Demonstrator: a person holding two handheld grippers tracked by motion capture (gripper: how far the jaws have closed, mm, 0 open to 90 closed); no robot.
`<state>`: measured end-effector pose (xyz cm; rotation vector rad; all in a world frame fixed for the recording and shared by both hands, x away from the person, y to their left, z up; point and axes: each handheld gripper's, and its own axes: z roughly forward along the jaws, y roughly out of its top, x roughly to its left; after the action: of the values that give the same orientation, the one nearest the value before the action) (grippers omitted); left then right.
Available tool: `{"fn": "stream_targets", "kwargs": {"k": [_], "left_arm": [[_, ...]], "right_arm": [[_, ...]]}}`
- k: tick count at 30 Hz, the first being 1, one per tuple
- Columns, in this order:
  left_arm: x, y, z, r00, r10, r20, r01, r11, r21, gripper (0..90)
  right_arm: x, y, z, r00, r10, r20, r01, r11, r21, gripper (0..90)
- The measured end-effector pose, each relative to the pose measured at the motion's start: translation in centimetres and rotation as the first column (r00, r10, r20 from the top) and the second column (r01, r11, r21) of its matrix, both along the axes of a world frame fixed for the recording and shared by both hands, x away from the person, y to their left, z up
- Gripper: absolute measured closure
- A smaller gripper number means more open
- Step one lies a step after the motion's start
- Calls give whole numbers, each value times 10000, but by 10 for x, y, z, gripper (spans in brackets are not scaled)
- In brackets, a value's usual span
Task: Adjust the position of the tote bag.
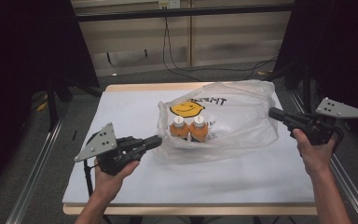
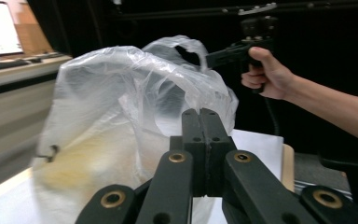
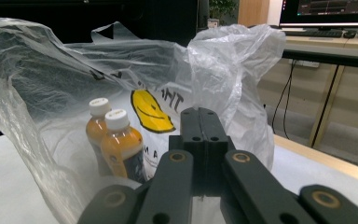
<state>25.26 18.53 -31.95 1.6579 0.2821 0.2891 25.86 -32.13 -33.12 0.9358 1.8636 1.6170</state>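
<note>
A clear bag [image 1: 223,121] sits in the middle of the table [image 1: 135,107]. Two orange bottles [image 1: 189,128] stand side by side inside it.

The left gripper [image 1: 154,141] is held low and points at the bag's left side. Its jaws are pressed together on nothing.

The right gripper [image 1: 274,113] is held higher at the bag's right edge, pointing left. Its jaws are together too, with nothing between them.

Black curtains [image 1: 23,56] flank a wood-panelled wall [image 1: 214,37] above grey floor [image 1: 135,77].
</note>
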Motion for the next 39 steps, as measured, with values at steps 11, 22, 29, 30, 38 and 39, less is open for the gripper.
{"fn": "stream_targets", "kwargs": {"k": [11, 22, 29, 30, 38, 39], "left_arm": [[14, 48, 7, 9953, 959, -137, -960, 9953, -81, 900], [30, 77, 8, 9761, 2156, -280, -2155, 9765, 68, 900], [61, 79, -11, 9597, 2693, -808, -2608, 9600, 1023, 900], [61, 79, -11, 9597, 2693, -808, -2608, 9600, 1023, 900], [59, 66, -14, 9719, 2206, -820, -2163, 9746, 590, 900], [57, 65, -12, 9756, 2066, -737, -2026, 9775, 590, 900]], "right_arm": [[13, 10, 29, 9997, -20, 253, 21, 10000, -23, 900], [36, 39, 39, 9995, 302, 130, -296, 9986, -428, 900], [49, 40, 34, 9998, 143, -112, -145, 9997, -209, 900], [49, 40, 34, 9998, 143, -112, -145, 9997, -209, 900], [54, 48, 23, 9990, 306, -339, -315, 9991, -275, 900], [54, 49, 23, 9990, 332, -310, -341, 9990, -294, 900]]}}
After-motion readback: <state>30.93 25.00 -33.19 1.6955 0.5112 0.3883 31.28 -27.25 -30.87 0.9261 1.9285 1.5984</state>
